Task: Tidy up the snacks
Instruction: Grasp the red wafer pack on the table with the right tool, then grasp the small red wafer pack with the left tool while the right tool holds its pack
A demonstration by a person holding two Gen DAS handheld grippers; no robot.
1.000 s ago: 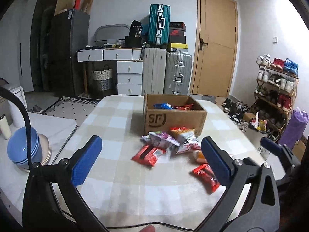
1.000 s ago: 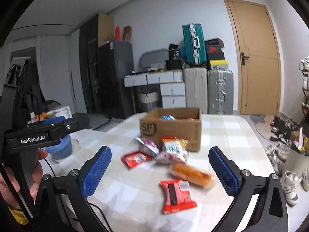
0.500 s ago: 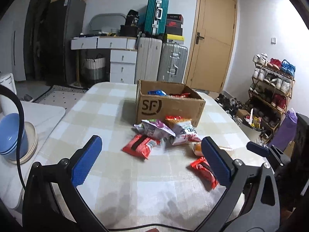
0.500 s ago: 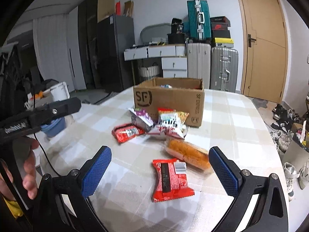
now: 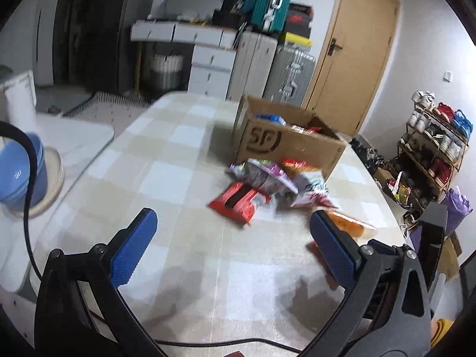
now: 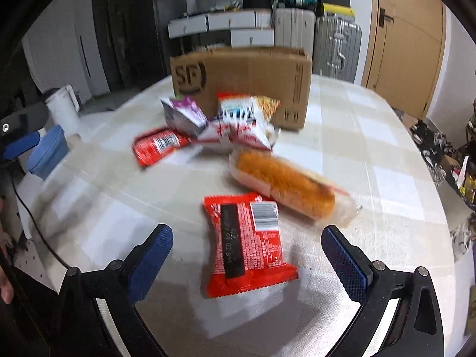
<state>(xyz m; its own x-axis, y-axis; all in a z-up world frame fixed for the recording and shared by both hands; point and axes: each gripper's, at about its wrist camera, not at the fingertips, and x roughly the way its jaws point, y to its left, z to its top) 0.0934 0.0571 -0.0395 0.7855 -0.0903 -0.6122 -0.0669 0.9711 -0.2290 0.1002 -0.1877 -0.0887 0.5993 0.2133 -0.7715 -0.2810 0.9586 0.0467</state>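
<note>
An open cardboard box [image 6: 247,77] marked SF stands on the checked table [image 6: 372,154], with a few snack packs inside it [image 5: 269,118]. Loose snacks lie in front of it. A red packet [image 6: 247,241] lies nearest, just ahead of and between the fingers of my open right gripper [image 6: 248,255]. Beyond it sit an orange bread roll in clear wrap [image 6: 285,180], a second red packet [image 6: 157,145], a purple bag [image 6: 184,116] and a white-and-red bag [image 6: 241,125]. My left gripper [image 5: 232,253] is open and empty over bare table, short of the red packet [image 5: 238,200].
Blue bowls on a plate [image 5: 26,172] and a white kettle [image 5: 19,98] stand on a side surface at the left. A black cable [image 5: 208,343] runs along the near table edge. A shoe rack [image 5: 431,148] stands right of the table; suitcases and drawers line the back wall.
Both grippers have moved forward and lower toward the snacks. The right one now has the nearest red packet between its open fingers. Both stay open.
</note>
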